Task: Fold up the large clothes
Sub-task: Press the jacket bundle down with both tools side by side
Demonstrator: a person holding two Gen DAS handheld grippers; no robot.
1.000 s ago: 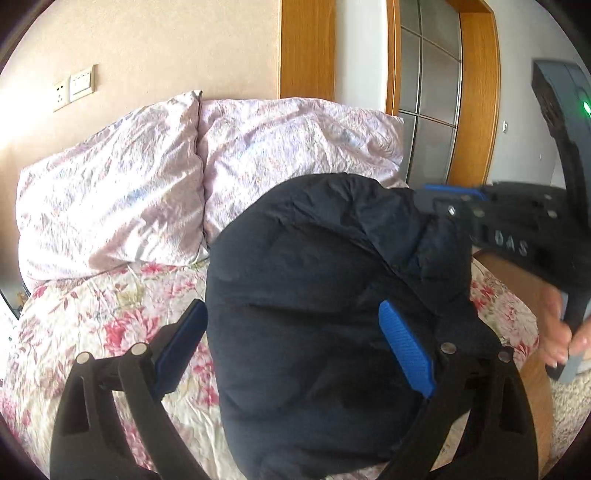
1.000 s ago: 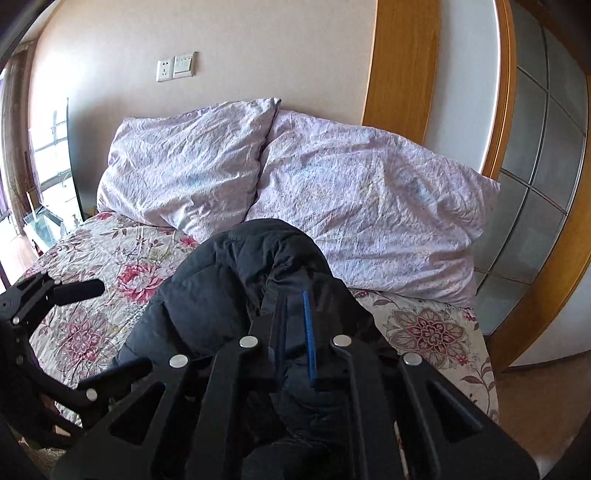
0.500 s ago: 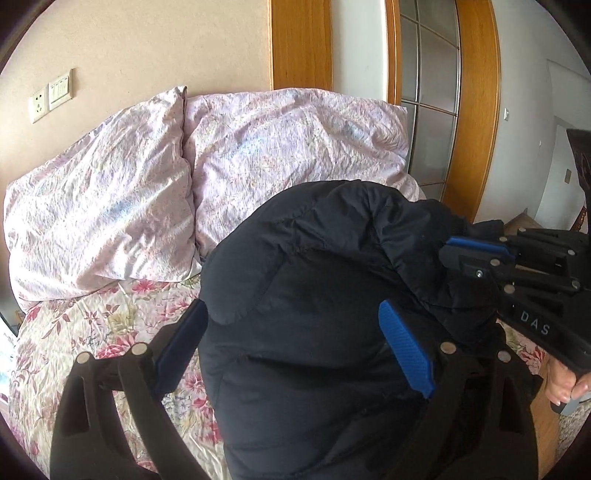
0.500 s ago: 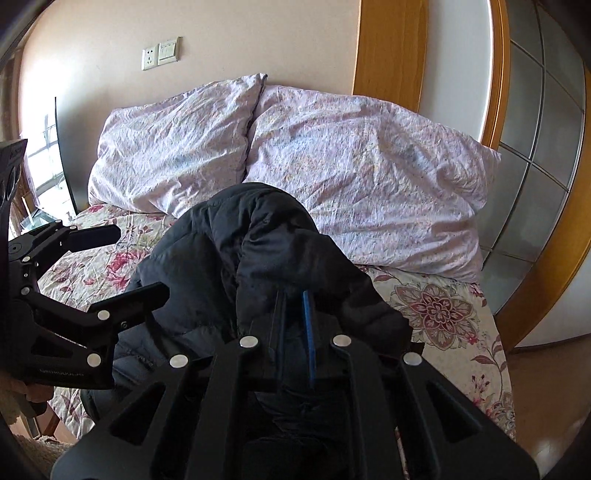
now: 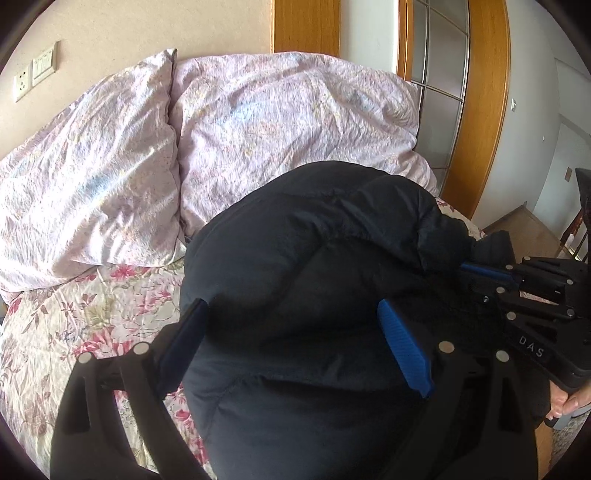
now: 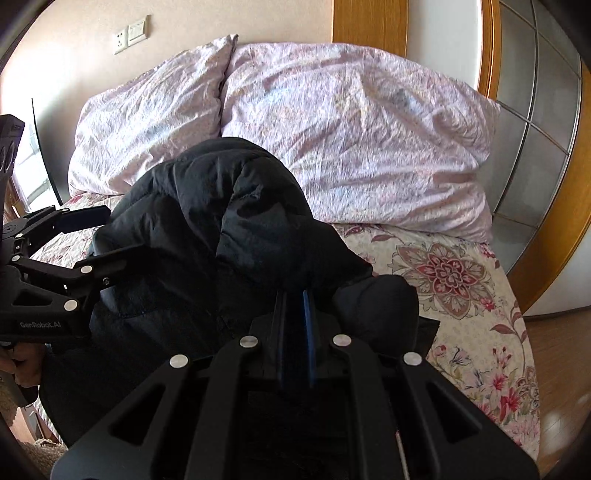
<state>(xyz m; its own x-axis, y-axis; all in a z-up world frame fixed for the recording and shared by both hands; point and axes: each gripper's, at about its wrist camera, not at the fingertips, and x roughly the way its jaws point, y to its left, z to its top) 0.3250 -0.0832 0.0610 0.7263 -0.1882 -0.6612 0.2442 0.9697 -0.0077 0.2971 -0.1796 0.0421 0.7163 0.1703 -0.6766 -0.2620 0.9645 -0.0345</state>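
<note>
Jacket [image 5: 314,266] and right tongs [image 6: 295,295] sank bedward.

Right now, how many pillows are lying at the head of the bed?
2. The left crumpled pale pink pillow leans under the wall switches; the right crumpled pale pink pillow lies beside it, touching, nearer the wooden door frame. The black puffy jacket might hide more.

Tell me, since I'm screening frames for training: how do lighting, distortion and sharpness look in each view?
Left wrist: daylight is bright on the pillows, the black jacket loses detail in shadow, the fisheye bows the door frame, and focus is sharp. Right wrist: strong glare at the left edge, the jacket is again underexposed, the corners are vignetted, and the right claw is crisp.
</note>
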